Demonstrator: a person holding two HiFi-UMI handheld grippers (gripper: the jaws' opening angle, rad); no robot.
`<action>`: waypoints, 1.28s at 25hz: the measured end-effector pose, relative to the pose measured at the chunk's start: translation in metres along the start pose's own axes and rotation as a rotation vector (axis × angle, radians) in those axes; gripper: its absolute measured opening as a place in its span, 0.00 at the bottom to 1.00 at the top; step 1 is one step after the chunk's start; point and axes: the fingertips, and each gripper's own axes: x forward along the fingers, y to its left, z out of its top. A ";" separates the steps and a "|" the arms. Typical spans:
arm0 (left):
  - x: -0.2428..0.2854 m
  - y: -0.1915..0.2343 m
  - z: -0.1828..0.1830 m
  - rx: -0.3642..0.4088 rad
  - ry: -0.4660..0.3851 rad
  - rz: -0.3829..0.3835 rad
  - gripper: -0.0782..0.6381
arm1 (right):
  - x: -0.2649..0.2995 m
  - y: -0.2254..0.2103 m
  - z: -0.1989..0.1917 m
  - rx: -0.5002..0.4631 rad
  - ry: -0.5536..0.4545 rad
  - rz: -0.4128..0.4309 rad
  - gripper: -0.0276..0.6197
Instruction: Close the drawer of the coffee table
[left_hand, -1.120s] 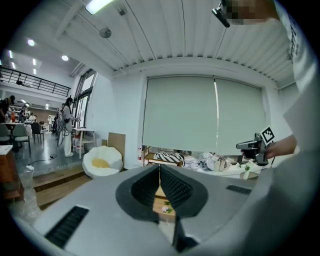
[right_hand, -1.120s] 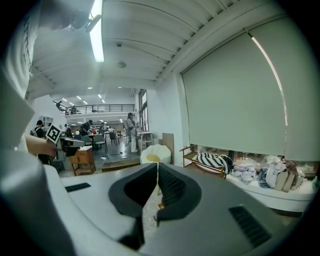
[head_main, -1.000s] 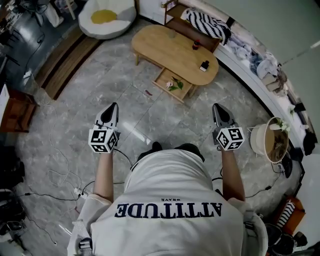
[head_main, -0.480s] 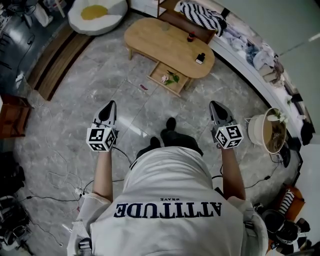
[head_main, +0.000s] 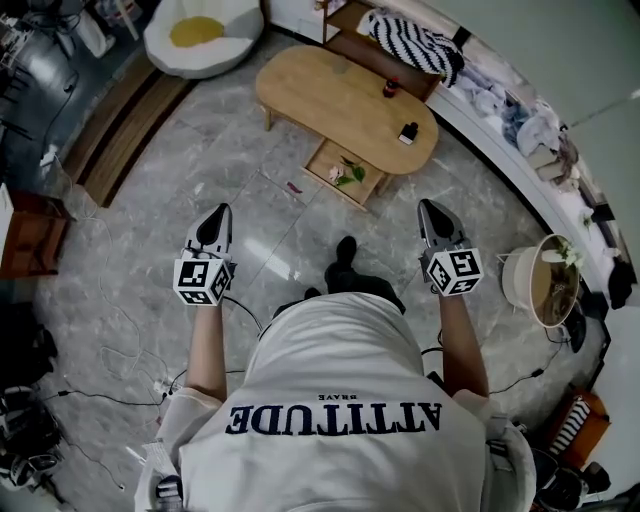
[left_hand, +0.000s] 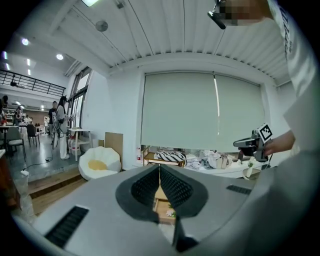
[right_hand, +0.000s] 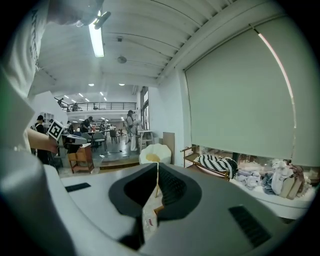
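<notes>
Head view: open drawer (head_main: 345, 172) juts from the surface's (head_main: 330, 95) near edge, well ahead of your left gripper (head_main: 221, 212) and right gripper (head_main: 431, 208), fingers (left_hand: 175, 188) closed, empty; floor (head_main: 250, 200) lies between.

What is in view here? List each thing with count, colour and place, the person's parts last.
table: one, light wood, top centre
drawer: one, wood, open under table's near edge
flowers: few, pink and green, in drawer
small items: two, dark, on table
beanbag: one, white with yellow centre, top left
striped cloth: one, black and white, behind table
basket: one, white, floor at right
cables: several, dark, floor at left
left gripper: one, grey, centre left, shut
right gripper: one, grey, centre right, shut
</notes>
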 end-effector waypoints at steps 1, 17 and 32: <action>0.009 0.001 0.003 0.004 0.000 0.003 0.14 | 0.008 -0.007 0.003 0.001 -0.004 0.002 0.08; 0.145 -0.004 0.036 0.015 0.043 0.011 0.14 | 0.102 -0.115 0.009 0.049 0.030 0.008 0.08; 0.248 -0.027 0.032 0.041 0.099 -0.053 0.14 | 0.142 -0.184 -0.014 0.073 0.079 -0.034 0.08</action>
